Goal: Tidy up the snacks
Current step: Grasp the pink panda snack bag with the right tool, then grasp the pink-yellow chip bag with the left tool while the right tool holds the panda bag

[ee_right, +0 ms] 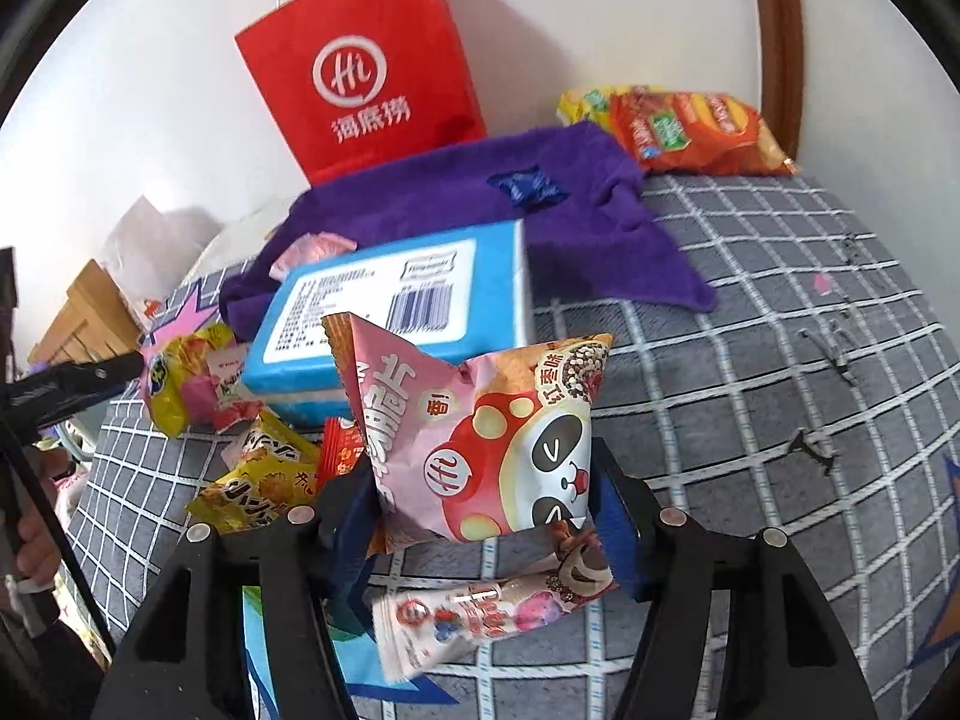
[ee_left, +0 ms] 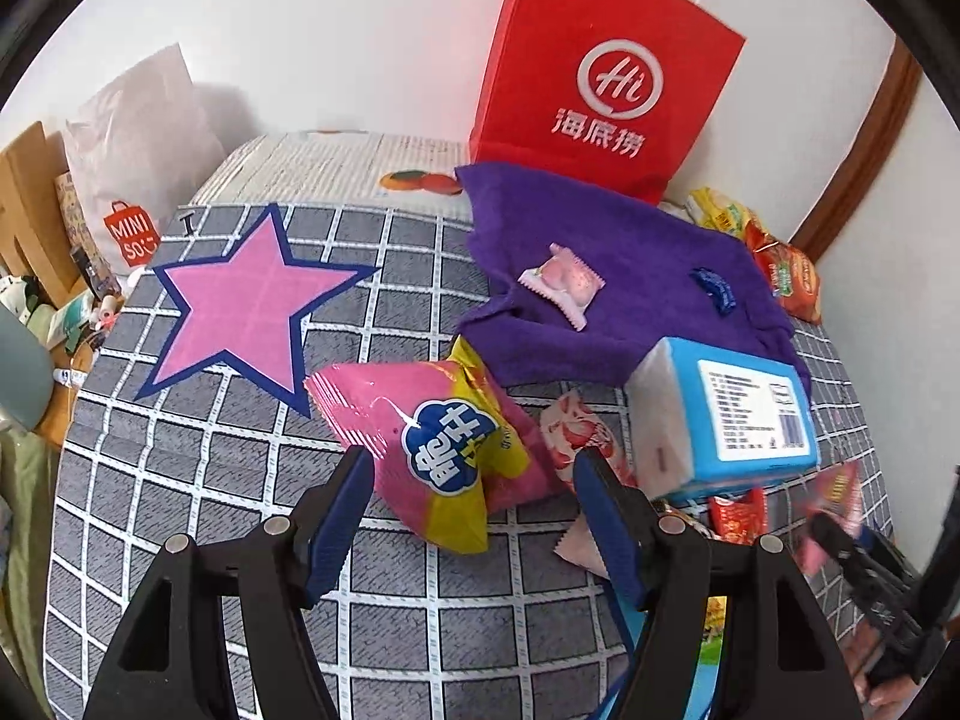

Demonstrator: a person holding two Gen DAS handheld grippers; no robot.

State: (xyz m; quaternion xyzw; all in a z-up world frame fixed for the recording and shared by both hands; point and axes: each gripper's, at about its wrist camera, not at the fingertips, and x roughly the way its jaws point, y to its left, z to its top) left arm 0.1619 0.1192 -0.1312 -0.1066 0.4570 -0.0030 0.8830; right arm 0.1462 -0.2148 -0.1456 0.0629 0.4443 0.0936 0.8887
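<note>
Right wrist view: your right gripper (ee_right: 483, 516) has its fingers pressed on the panda snack pack (ee_right: 480, 438). Your left gripper (ee_left: 471, 510) stands half open and empty, the pink-yellow snack bag (ee_left: 432, 444) just ahead between its fingertips, long axis crosswise.

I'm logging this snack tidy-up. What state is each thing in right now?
Left tool: open, astride the pink-yellow bag, not gripping.
Right tool: shut on the panda bag.
Panda bag: crumpled, lifted.
Pink-yellow bag: lying on the sheet.
Blue box: lying flat, closed.
Red bag: upright by the wall.
Purple towel: spread, rumpled.
</note>
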